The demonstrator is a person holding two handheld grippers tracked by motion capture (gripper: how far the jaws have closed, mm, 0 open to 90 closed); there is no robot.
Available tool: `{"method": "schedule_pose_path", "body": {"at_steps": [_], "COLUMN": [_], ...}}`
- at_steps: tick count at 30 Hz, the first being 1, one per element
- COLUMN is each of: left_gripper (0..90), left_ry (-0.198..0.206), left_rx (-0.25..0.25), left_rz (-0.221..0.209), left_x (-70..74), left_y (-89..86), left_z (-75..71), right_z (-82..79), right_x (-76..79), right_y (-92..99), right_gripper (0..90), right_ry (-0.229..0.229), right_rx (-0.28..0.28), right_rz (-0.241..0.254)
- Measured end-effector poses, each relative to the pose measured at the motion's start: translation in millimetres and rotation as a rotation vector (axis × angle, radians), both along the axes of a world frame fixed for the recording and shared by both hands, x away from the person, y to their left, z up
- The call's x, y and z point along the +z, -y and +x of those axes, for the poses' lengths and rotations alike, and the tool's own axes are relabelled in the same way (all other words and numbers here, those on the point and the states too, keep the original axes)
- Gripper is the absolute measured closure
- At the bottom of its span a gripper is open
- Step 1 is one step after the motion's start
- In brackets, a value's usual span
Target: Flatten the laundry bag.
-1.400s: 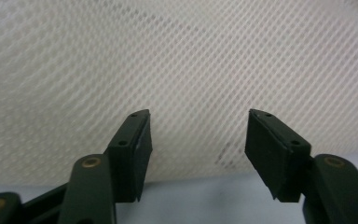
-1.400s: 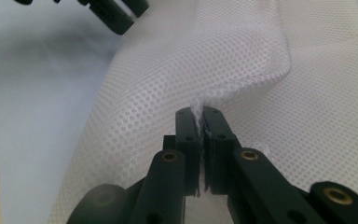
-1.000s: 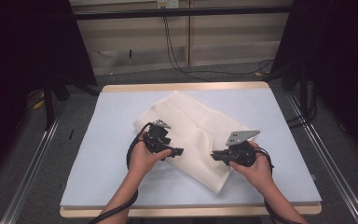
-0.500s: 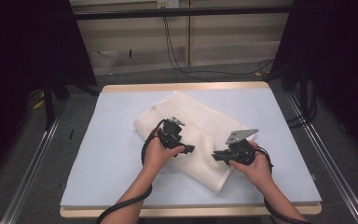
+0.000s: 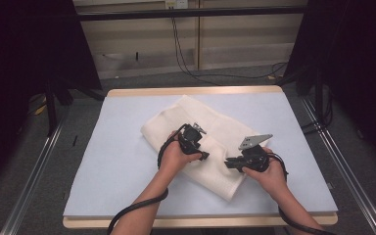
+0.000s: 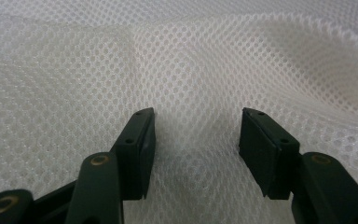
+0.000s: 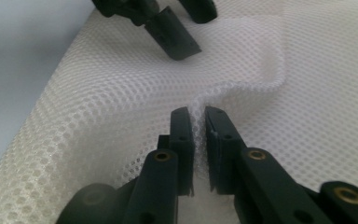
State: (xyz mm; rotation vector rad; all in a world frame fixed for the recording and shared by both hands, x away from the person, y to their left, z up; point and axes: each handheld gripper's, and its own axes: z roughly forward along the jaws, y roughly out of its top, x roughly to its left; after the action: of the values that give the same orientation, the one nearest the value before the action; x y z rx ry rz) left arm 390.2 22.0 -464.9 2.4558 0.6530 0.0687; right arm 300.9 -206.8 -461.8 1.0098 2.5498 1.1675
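Item: folded white mesh cloth point(image 5: 200, 142), lying slantwise on the table point(image 5: 103, 161), from the middle toward the near right; one corner points at the far edge, another at the near edge; pale blue cover bare to the left and right of it.

Left gripper point(image 5: 198, 147): over the cloth's middle, tips down on the mesh; jaws apart and just closing, a low ridge of mesh between them, pads not seen pressing it point(image 6: 196, 135).

Right gripper point(image 5: 231, 163): at the cloth's near right part; jaws nearly together, pinching a raised fold of mesh point(image 7: 199, 126).

Surroundings: dark stands beside the table's far corners; cables on the floor beyond the far edge; metal rails along both sides.
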Motion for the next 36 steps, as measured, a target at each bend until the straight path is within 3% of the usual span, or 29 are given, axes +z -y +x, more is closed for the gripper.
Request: {"method": "schedule_pose_path", "body": {"at_steps": [2, 3, 5, 6, 8, 12, 14, 15, 16, 19, 25, 27, 31, 33, 34, 36], "left_gripper": [73.3, 77.0, 86.4, 87.8, 89.3, 89.6, 89.6, 89.5, 89.5, 89.7, 90.0, 90.0, 90.0, 90.0, 90.0, 90.0], "left_ry": [-0.029, -0.04, -0.048, -0.049, -0.032, -0.035, -0.038, -0.045, -0.045, -0.052, -0.049, -0.046, -0.027, -0.016, -0.018, -0.026], "left_rx": [0.021, 0.048, 0.074, 0.09, 0.083, 0.095, 0.095, 0.085, 0.085, 0.098, 0.094, 0.097, 0.116, 0.102, 0.109, 0.117], "left_rz": [-0.029, -0.058, -0.08, -0.09, -0.071, -0.062, -0.057, -0.053, -0.053, -0.065, -0.077, -0.1, -0.146, -0.139, -0.158, -0.179], "left_x": [-0.7, -2.4, -3.8, -4.2, -2.5, 0.4, 1.1, 1.9, 1.9, 1.4, 7.2, 15.8, 26.3, 33.0, 34.5, 36.7], "left_y": [-1.8, -2.8, -5.3, -5.3, -4.8, -2.1, -2.1, -2.9, -2.9, -4.4, -10.1, -16.9, -23.1, -29.2, -31.7, -40.9], "left_z": [0.5, 0.4, -0.5, -2.3, -3.7, -3.9, -3.8, -3.3, -3.3, -3.9, -7.3, -8.4, -13.1, -15.2, -16.8, -20.2], "right_z": [3.9, 5.7, 9.0, 10.6, 14.6, 18.4, 18.7, 17.4, 15.8, 13.4, 15.1, 13.8, 14.3, 17.0, 17.0, 18.4], "right_x": [5.4, 8.0, 11.7, 12.8, 12.6, 7.7, 5.3, 0.8, 0.0, 0.4, -0.7, 0.4, -0.4, -6.6, -6.6, -13.8], "right_y": [10.5, 15.5, 26.9, 32.4, 42.8, 60.7, 64.5, 69.7, 70.7, 64.6, 52.3, 44.1, 40.1, 41.0, 41.0, 41.6], "right_gripper": [67.1, 60.6, 58.4, 55.4, 50.7, 50.6, 51.4, 51.9, 53.1, 53.9, 56.4, 56.2, 56.3, 54.5, 54.5, 44.8], "right_ry": [-0.001, 0.005, -0.002, -0.008, -0.012, -0.011, -0.017, -0.039, -0.047, -0.036, -0.04, -0.037, -0.032, -0.043, -0.043, -0.055], "right_rx": [-0.07, -0.094, -0.163, -0.187, -0.239, -0.303, -0.305, -0.295, -0.3, -0.279, -0.247, -0.234, -0.237, -0.247, -0.247, -0.263], "right_rz": [0.013, 0.012, 0.028, 0.028, 0.011, -0.048, -0.046, 0.038, 0.079, 0.04, 0.031, 0.044, 0.007, -0.015, -0.015, -0.04]}}
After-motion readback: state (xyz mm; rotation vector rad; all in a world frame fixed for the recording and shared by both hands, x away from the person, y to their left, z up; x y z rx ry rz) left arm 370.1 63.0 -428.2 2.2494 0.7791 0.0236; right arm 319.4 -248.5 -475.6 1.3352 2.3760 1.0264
